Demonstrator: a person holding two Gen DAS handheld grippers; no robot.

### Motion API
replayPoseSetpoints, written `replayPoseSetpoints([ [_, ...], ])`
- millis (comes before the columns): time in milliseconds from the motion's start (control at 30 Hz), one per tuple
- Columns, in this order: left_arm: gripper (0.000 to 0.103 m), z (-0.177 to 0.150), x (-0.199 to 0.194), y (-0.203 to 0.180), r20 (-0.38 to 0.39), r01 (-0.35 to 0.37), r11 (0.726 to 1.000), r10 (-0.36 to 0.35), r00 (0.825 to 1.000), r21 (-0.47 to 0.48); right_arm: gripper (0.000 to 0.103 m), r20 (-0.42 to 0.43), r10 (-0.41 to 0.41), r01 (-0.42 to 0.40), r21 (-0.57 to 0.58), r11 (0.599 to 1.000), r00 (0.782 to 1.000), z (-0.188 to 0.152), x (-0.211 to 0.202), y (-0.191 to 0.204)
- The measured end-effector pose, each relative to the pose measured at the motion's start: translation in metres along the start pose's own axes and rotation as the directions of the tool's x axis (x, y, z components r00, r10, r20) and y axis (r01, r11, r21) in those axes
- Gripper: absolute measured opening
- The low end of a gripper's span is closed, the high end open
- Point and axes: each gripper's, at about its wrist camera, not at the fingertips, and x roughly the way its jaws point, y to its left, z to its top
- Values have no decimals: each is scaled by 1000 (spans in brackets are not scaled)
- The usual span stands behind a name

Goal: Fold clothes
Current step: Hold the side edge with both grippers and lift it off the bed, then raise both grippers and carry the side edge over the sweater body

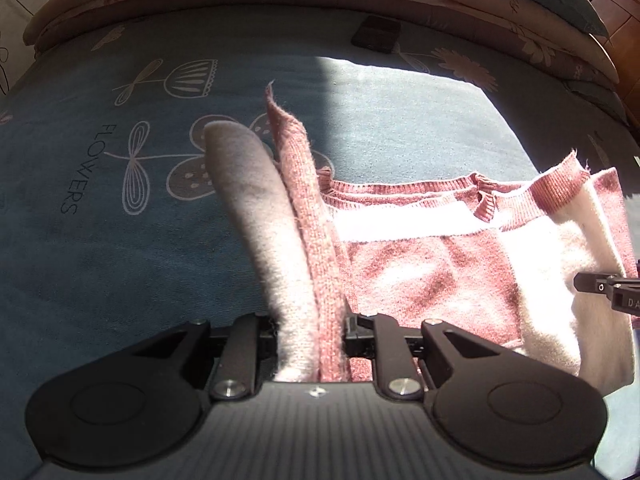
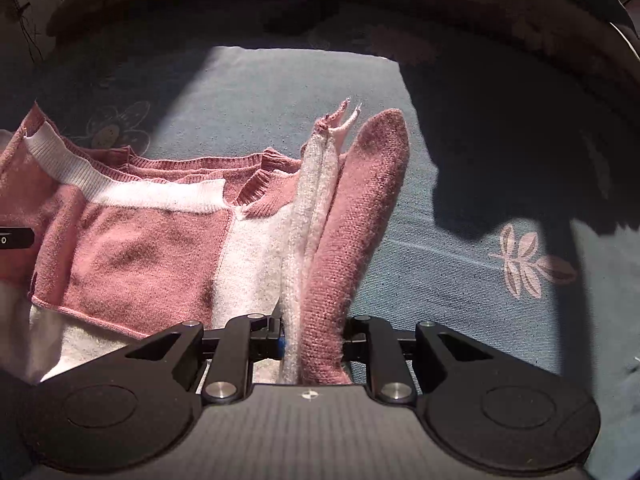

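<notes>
Holding sweater (image 1: 420, 280) edge in both clamped grippers, left gripper (image 1: 310, 328) and right gripper (image 2: 312, 332); we see garment stretched sideways between them.

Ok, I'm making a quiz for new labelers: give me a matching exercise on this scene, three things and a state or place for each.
Things:
1. left hand-held gripper
2. sweater
3. dark flat object

States:
A. pink and white, stretched between both grippers
B. lying on the blue bedsheet near the far pillows
C. shut on a bunched sweater edge

Pairs: 1-C, 2-A, 3-B
</notes>
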Motion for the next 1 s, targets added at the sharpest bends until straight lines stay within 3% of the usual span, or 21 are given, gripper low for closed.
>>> replayPoseSetpoints([
  [467, 16, 8, -34, -28, 54, 21, 997, -24, 998, 68, 22, 62, 88, -87, -26, 996, 994, -2, -47, -1],
  [1000, 16, 13, -56, -106, 26, 157, 967, -166, 986, 202, 22, 73, 15, -17, 25, 1000, 997, -52, -121, -57],
])
